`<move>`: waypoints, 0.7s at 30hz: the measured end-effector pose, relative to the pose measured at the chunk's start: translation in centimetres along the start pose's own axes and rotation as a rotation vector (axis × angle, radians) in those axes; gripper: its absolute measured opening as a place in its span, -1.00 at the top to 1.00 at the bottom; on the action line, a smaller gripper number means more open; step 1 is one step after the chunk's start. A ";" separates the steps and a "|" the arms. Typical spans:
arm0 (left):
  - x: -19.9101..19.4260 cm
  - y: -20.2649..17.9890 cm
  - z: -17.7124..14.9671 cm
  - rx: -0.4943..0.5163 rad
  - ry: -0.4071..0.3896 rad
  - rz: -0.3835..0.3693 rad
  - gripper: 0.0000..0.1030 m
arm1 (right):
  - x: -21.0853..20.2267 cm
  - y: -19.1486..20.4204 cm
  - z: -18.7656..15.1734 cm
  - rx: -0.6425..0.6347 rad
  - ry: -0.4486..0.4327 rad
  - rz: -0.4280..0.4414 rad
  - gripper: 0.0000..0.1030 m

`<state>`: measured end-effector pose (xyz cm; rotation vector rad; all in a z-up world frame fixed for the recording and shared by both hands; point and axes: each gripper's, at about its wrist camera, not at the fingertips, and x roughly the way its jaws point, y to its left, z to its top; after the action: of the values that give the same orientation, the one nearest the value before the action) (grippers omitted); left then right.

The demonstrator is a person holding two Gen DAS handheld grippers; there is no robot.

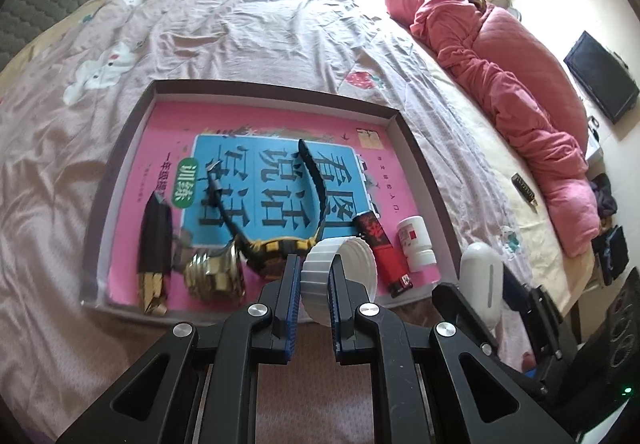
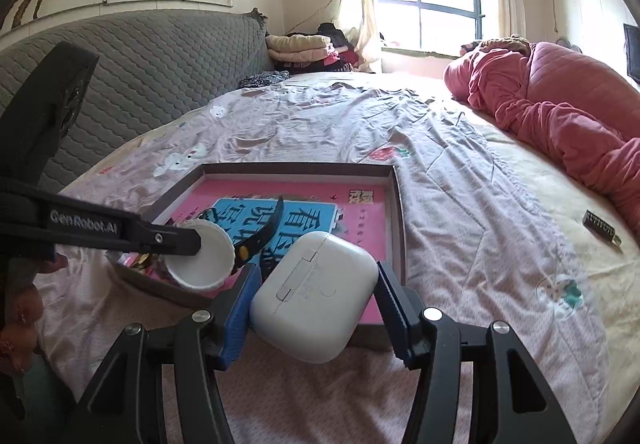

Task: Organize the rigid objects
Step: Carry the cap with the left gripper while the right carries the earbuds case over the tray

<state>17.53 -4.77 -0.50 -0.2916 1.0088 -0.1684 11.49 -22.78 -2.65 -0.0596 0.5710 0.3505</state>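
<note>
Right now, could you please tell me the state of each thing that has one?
Left tongs: shut on white cap.
Right tongs: gripping earbud case, lid closed.
Tray: open.
White bottle: lying down.
Watch: unbuckled.

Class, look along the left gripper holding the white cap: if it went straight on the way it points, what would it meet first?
Probably the watch in the tray, lying just beyond the cap in the left gripper. Depth is unclear; the cap would likely touch first.
</note>
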 end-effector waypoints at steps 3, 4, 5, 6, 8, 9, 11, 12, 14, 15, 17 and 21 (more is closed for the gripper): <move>0.7 -0.6 0.2 0.024 0.001 0.010 0.75 | 0.7 -0.2 0.2 -0.010 0.006 -0.010 -0.11; 0.9 -0.8 0.3 0.033 -0.003 0.012 0.75 | 0.9 -0.4 0.2 -0.010 0.010 -0.013 -0.11; 1.2 -1.0 0.3 0.042 0.000 0.016 0.75 | 1.2 -0.5 0.2 -0.007 0.016 -0.016 -0.11; 1.4 -1.0 0.4 0.047 0.000 0.019 0.75 | 1.5 -0.6 0.2 -0.004 0.021 -0.018 -0.11; 1.8 -1.1 0.5 0.048 0.001 0.015 0.75 | 1.9 -0.7 0.2 -0.001 0.028 -0.018 -0.11; 1.9 -1.1 0.5 0.050 0.001 0.017 0.75 | 2.1 -0.8 0.2 -0.002 0.030 -0.019 -0.11; 2.1 -1.3 0.5 0.064 0.001 0.025 0.75 | 2.5 -0.7 0.2 -0.010 0.036 -0.019 -0.11; 2.3 -1.4 0.5 0.074 0.000 0.031 0.75 | 2.7 -0.6 0.2 -0.015 0.039 -0.021 -0.11; 2.4 -1.6 0.6 0.090 -0.004 0.039 0.75 | 3.1 -0.5 0.2 -0.026 0.047 -0.019 -0.11; 2.4 -1.6 0.6 0.095 -0.005 0.043 0.75 | 3.4 -0.4 0.1 -0.036 0.051 -0.022 -0.11; 2.4 -1.5 0.8 0.100 -0.005 0.047 0.75 | 3.8 -0.1 0.1 -0.056 0.058 -0.023 -0.11; 2.4 -1.0 1.0 0.116 -0.011 0.070 0.75 | 4.5 0.6 0.0 -0.081 0.071 -0.015 -0.11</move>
<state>19.61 -6.18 -1.60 -0.1510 0.9929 -0.1608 14.84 -20.86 -5.04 -0.1543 0.6261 0.3574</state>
